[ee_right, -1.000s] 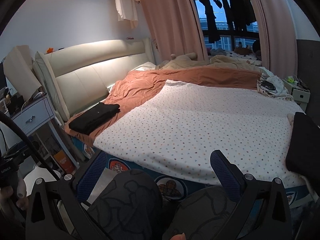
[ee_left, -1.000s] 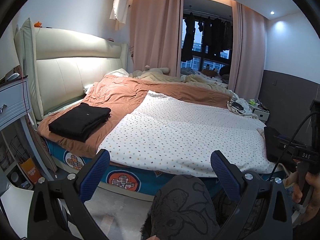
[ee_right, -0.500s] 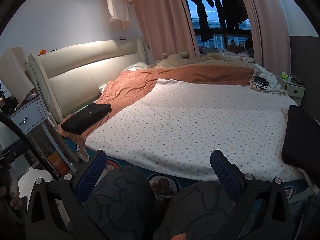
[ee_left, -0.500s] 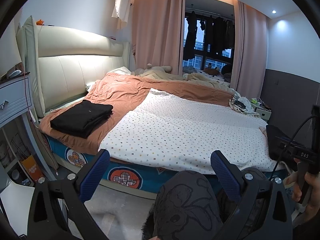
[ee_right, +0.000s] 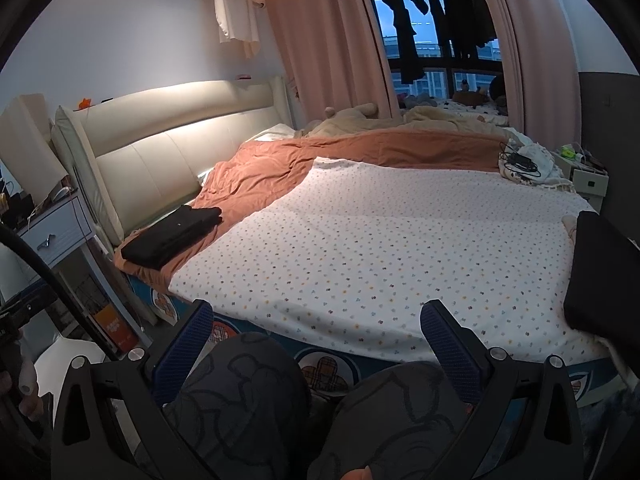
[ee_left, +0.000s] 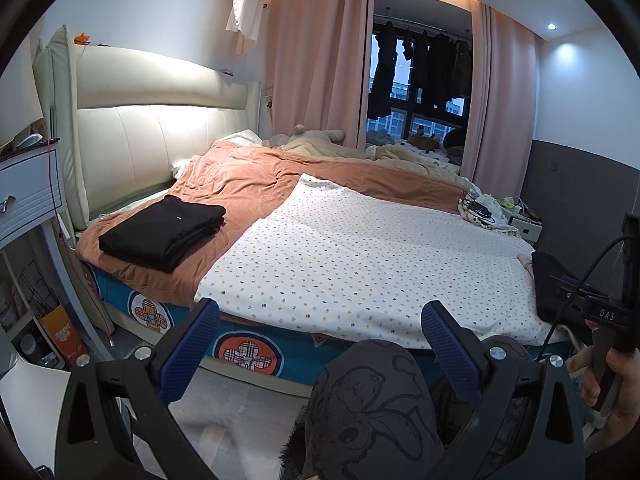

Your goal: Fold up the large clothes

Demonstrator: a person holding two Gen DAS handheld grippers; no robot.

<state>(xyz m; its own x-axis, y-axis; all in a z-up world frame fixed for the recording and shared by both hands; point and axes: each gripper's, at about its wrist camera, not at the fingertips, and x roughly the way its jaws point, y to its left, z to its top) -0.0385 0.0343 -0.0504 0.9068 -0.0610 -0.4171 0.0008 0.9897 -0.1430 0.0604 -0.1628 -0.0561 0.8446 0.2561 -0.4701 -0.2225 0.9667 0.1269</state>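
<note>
— Ahead of both grippers, what lies on the bed?
— A white cotton sheet with small coloured dots [ee_left: 372,256], spread flat, its near hem hanging just past the mattress edge. Left of the left gripper [ee_left: 320,332], a stack of folded black clothes [ee_left: 164,232] rests on the rust-orange quilt [ee_left: 248,184]. At the far right of the right gripper [ee_right: 318,330], a black folded garment [ee_right: 600,276] sits on the bed's corner.
— Are the grippers holding anything?
— No. Both have their blue-padded fingers [ee_left: 188,348] spread wide with nothing between them, low over the person's knees in grey cartoon-print trousers [ee_left: 372,408].
— Which step, then?
— I judge it a pause between garments: one stack is done, and the black piece on the right looks the likely next one, though I cannot tell whether it is already folded.
— And the next move?
— Reaching rightward, pinching an edge, and drawing it onto the dotted sheet.
— Room enough?
— Plenty across the sheet's middle; watch the near hem and the tangle of cables [ee_right: 520,160] at the far right corner.
</note>
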